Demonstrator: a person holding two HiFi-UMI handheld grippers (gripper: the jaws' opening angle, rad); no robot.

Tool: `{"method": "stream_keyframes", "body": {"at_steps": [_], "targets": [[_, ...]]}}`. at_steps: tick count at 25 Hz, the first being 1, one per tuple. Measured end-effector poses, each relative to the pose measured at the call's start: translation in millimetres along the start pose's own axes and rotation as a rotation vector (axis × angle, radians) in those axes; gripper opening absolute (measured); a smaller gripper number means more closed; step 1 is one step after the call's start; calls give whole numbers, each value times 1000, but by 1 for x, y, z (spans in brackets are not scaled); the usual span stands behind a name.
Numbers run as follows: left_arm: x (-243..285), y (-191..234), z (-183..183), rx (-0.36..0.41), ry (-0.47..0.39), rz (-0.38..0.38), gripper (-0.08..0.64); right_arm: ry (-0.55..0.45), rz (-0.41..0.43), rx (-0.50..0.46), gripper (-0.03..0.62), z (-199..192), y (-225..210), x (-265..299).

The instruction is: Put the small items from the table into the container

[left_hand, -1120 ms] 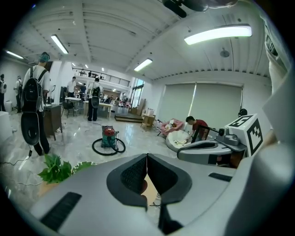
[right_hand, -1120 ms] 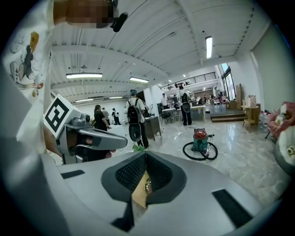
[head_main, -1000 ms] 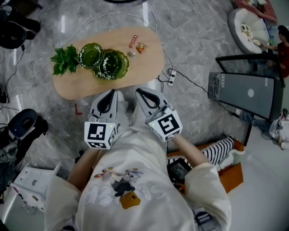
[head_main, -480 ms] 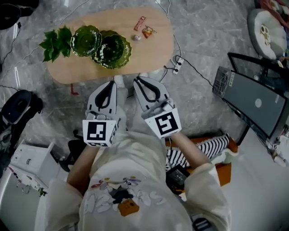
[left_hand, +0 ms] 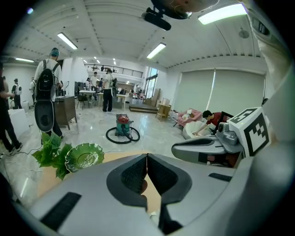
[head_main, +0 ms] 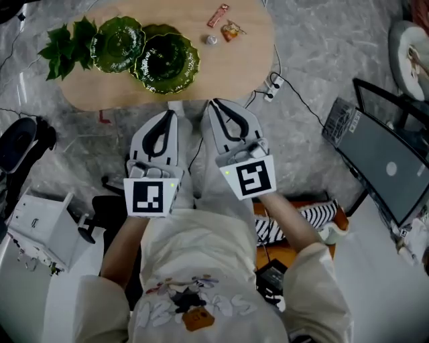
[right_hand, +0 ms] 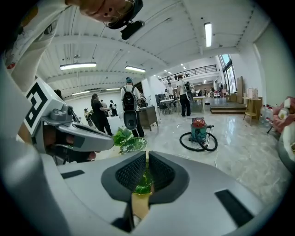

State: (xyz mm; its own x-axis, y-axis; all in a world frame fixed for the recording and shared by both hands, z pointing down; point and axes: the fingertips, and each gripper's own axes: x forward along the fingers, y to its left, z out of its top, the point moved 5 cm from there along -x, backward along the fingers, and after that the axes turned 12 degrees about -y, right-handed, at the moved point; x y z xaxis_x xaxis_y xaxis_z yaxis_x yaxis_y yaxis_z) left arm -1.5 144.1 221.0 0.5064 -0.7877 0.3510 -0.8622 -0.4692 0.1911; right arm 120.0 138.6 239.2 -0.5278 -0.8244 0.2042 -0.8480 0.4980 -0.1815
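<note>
Two green leaf-shaped glass dishes (head_main: 166, 62) (head_main: 117, 43) sit on an oval wooden table (head_main: 228, 70). Three small items lie at its far right: a red wrapped bar (head_main: 218, 15), an orange wrapped sweet (head_main: 230, 30) and a small silver piece (head_main: 211, 40). My left gripper (head_main: 167, 114) and right gripper (head_main: 216, 105) hang side by side just before the table's near edge, both shut and empty. The left gripper (left_hand: 147, 156) shows its jaws touching, with one dish (left_hand: 84, 156) to their left. The right gripper (right_hand: 147, 154) is also closed, a green dish (right_hand: 132, 144) beyond it.
A green leafy plant (head_main: 65, 44) lies at the table's left end. A cable and white power plug (head_main: 273, 85) trail on the marble floor right of the table. A dark screen (head_main: 382, 161) stands at right, a white box (head_main: 37, 224) and black gear at left. People stand far off.
Both grippers have dropped lower and moved toward the table's near edge, still shut. The table has shifted up and right in the head view.
</note>
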Motion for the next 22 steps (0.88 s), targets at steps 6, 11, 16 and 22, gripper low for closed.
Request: {"method": "stream_keyframes", "body": {"at_steps": [6,11,16,22], "targets": [[28,16,-30,6,15,47,9,15,-17,4,6,-38,-24,20],[56,27,-52,28,5,57,9,28,-48,6,6,-73,-49,36],[74,45,-76,19,13,61,9,39,-72,9,8,-104,-62,54],[89,60,-101,3,28,60,9,62,-58,-1,48,-130,-72,76]]}}
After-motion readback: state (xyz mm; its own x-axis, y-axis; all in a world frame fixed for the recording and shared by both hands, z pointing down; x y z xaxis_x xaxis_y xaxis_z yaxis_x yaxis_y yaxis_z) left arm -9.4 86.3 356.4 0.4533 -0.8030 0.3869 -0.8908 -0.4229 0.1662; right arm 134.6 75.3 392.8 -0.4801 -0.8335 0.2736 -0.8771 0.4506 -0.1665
